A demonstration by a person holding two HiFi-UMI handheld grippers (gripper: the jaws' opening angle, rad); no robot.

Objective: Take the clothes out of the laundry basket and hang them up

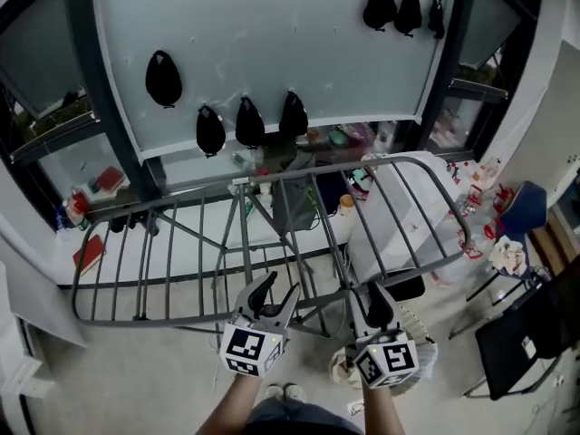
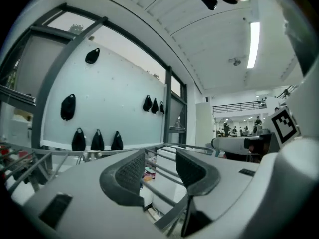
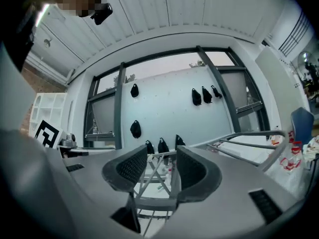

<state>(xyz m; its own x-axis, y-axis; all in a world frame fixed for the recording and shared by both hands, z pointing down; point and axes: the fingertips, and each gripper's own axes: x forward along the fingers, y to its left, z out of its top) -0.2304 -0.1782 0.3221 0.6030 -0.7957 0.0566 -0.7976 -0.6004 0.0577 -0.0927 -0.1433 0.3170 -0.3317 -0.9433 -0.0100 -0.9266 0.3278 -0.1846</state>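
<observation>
A grey metal drying rack (image 1: 201, 243) stands unfolded in front of me with nothing on its bars. My left gripper (image 1: 279, 288) hovers at its near rail, open and empty. My right gripper (image 1: 379, 299) is beside it, also open and empty. Below the right gripper a pale laundry basket (image 1: 423, 350) with light cloth (image 1: 343, 366) in it sits on the floor, mostly hidden by the gripper. In the left gripper view, rack bars (image 2: 199, 146) run past the open left gripper (image 2: 159, 159). The right gripper view has the rack's frame (image 3: 249, 133) beyond the open right gripper (image 3: 162, 157).
Black bags (image 1: 249, 121) hang on the pale wall panel behind the rack. A white box (image 1: 408, 216) stands under the rack's right wing. A blue chair (image 1: 521, 208) and a black chair (image 1: 526, 343) stand at right. My shoes (image 1: 283, 392) are on the floor.
</observation>
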